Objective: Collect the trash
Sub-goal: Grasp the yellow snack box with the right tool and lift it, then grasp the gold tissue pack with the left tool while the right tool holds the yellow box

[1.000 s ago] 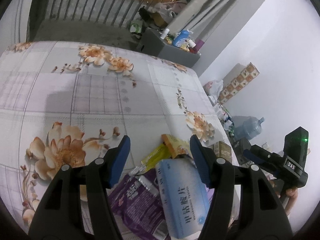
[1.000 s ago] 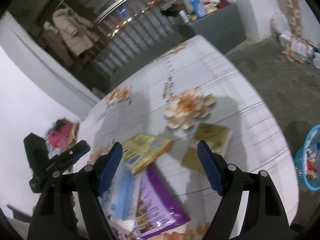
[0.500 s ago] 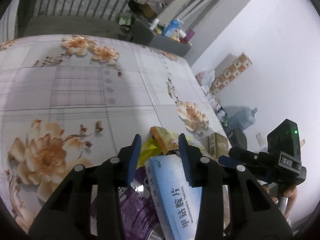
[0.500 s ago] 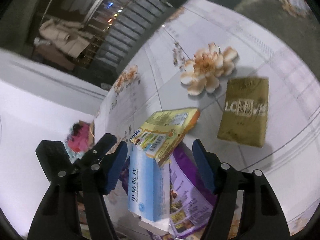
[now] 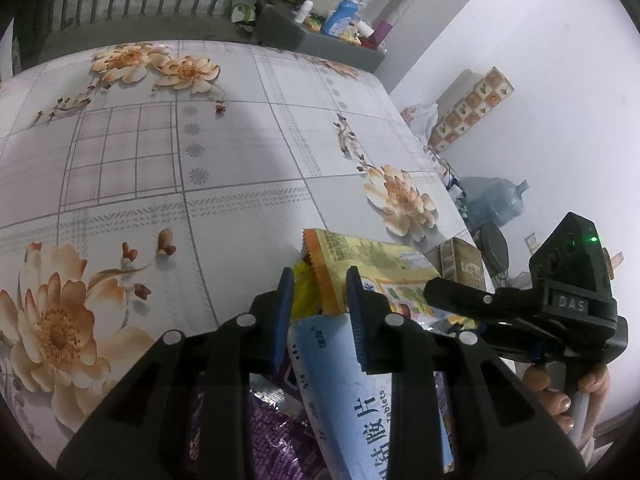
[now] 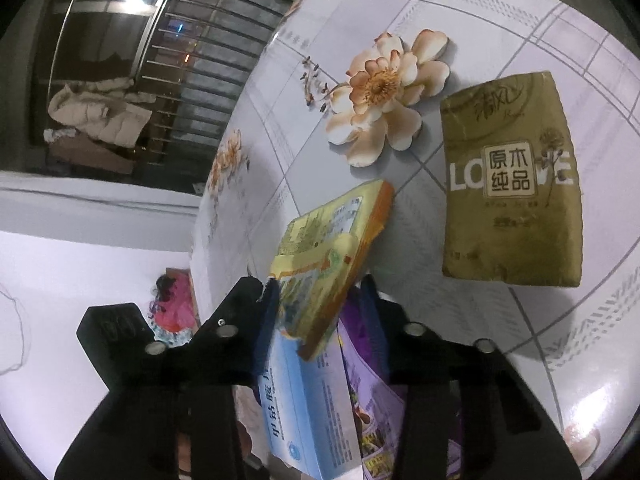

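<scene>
The trash lay in a loose pile near the edge of the flower-print surface (image 5: 224,152): a yellow snack wrapper (image 6: 324,248) on top, a pale blue tablet box (image 5: 360,396) beneath it, a purple foil packet (image 6: 376,404) underneath. A gold tissue pack (image 6: 512,180) sat apart, just beside the pile. The left claw (image 5: 320,316) reached in low, its jaws narrowed to either side of the box's top corner; whether they pinched it I could not tell. The right claw (image 6: 320,312) came from the opposite side, narrowed around the wrapper. Everything looked light; the wrapper thin and slippery, best pinched at an edge, the box stiffer but crushable.
</scene>
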Demonstrator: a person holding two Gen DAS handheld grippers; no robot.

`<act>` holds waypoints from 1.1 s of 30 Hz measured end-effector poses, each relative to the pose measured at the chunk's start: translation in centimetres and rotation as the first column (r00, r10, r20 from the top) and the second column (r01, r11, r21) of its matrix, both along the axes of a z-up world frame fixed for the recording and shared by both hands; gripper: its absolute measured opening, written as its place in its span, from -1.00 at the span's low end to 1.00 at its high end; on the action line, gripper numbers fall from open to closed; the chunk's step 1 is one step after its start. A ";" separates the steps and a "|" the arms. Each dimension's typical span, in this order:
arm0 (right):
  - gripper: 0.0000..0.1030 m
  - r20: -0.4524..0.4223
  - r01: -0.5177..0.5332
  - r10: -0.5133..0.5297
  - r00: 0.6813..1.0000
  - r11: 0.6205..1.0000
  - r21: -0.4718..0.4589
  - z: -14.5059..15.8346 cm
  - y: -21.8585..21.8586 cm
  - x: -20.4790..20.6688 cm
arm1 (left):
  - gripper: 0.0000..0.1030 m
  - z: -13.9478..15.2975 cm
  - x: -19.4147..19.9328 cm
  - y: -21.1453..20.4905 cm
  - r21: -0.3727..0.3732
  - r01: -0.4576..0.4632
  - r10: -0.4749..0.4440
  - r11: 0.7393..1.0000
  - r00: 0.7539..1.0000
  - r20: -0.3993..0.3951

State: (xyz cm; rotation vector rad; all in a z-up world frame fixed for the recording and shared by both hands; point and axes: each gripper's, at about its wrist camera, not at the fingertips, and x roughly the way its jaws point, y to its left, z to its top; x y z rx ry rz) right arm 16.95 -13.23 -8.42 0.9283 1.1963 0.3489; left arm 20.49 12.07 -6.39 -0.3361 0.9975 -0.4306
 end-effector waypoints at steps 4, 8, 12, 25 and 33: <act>-0.60 0.024 0.019 -0.019 1.000 1.000 0.019 0.0 -0.3 0.2 | -0.53 0.2 0.0 -0.4 0.009 0.008 -0.008 1.000 1.000 0.008; -0.78 0.090 0.027 -0.032 0.995 0.997 0.065 0.9 -0.5 0.3 | -0.53 1.2 -0.3 -0.3 0.011 0.011 -0.011 1.000 0.999 0.036; -0.83 0.191 0.038 -0.054 0.980 0.996 0.083 2.8 -1.6 -0.1 | -0.53 3.7 -0.8 -0.5 0.000 0.016 -0.016 1.000 0.995 0.100; -0.83 0.332 0.301 -0.333 0.883 0.943 0.143 6.0 -13.8 -4.4 | -0.21 7.7 -1.3 -9.6 0.054 0.229 -0.235 0.972 0.961 0.147; -0.83 0.306 0.408 -0.430 0.849 0.903 0.135 4.0 -19.0 -6.8 | 0.38 4.9 -0.8 -17.3 0.220 0.336 -0.354 0.916 0.934 0.049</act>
